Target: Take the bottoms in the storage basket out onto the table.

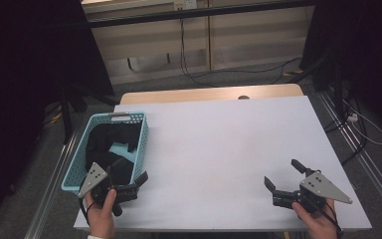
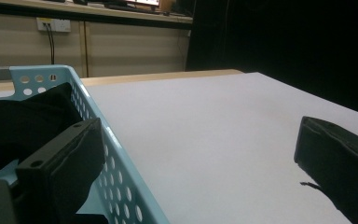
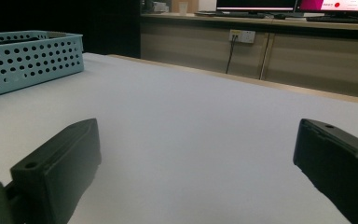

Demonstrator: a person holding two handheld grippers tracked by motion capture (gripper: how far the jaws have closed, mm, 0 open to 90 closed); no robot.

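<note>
Black jaws of the left claw [image 1: 138, 180] stand wide apart with nothing between the pads; in the left gripper view one jaw sits over the near end of the light blue basket [image 1: 74, 172], the other out over bare tabletop [image 1: 219, 149], so the basket's right wall runs between them. The right claw [image 1: 284, 175] is spread just as wide and empty, hovering low at the near right, well apart from the basket.

Inside the basket, at the left side of the tabletop, lies a crumpled black cloth [image 1: 110, 144] — soft, limp and probably light, a thing that will sag and drape rather than keep any shape. It should not slip much on the pads. My judgement is that a raised fold near the middle is the best hold — pinch deep, clear of the perforated plastic wall.
</note>
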